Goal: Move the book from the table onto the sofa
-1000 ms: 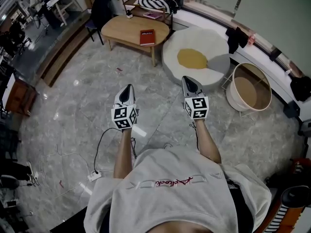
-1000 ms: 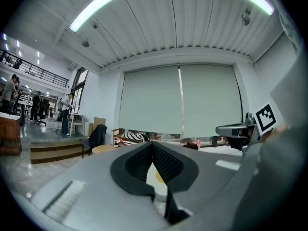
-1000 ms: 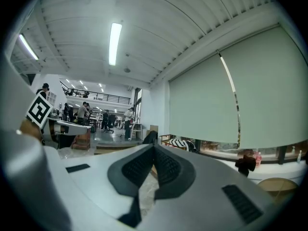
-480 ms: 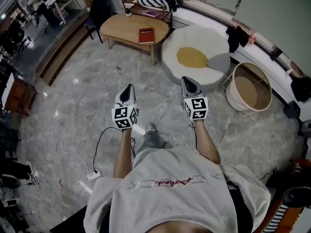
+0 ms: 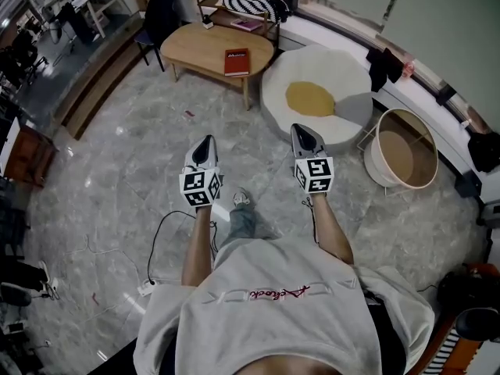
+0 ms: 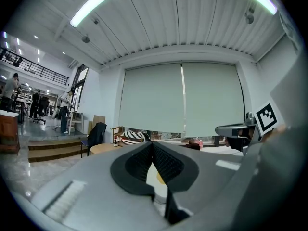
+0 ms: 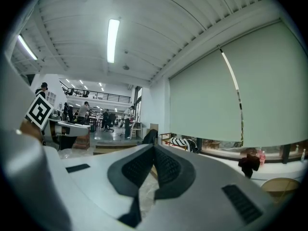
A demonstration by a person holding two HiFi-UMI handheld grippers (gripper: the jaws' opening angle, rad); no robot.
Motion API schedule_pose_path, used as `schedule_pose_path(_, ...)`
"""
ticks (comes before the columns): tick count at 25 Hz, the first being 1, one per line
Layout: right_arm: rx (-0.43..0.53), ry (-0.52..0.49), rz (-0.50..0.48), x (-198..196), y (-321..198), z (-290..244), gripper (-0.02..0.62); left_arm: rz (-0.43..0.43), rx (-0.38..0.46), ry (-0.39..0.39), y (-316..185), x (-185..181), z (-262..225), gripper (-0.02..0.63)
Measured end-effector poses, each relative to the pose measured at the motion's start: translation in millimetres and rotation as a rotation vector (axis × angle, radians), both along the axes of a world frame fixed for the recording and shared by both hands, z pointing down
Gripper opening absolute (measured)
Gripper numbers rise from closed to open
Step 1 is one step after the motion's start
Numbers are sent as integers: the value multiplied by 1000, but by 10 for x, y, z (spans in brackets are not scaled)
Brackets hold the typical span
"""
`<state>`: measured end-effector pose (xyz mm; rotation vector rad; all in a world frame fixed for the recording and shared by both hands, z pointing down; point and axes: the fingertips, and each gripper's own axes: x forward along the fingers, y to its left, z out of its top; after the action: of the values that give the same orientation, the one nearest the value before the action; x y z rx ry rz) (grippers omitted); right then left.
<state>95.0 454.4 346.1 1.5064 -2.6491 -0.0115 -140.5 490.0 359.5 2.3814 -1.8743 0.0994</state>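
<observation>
Both grippers are held out level in front of the person, side by side and apart, above the grey marble floor. The left gripper has its fingers clenched tip to tip, with nothing between them. The right gripper is the same: its fingers are pressed together and empty.

The red book lies flat on the oval wooden surface, near that surface's right end. It is well ahead of both sets of fingertips and touches neither. In the head view it sits between the lines the two grippers point along, closer to the left gripper's line.

In the left gripper view a tan edge of the surface shows just left of the fingertips and far beyond them; the book cannot be made out there. In the right gripper view the fingers cover most of that area.

A white round seat with a yellow middle stands just right of the surface, ahead of the right gripper's fingers. A bench with a striped cushion stands beyond the surface. A round basket table stands off to the right of the right fingers. The person's shoe shows on the floor behind and between the two grippers.
</observation>
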Motion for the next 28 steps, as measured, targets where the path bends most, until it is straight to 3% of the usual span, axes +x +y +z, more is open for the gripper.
schedule_pose_path(28,-8,39,46,-907,-2231,-53,9,38,-16,25,-2254,-956,30,9)
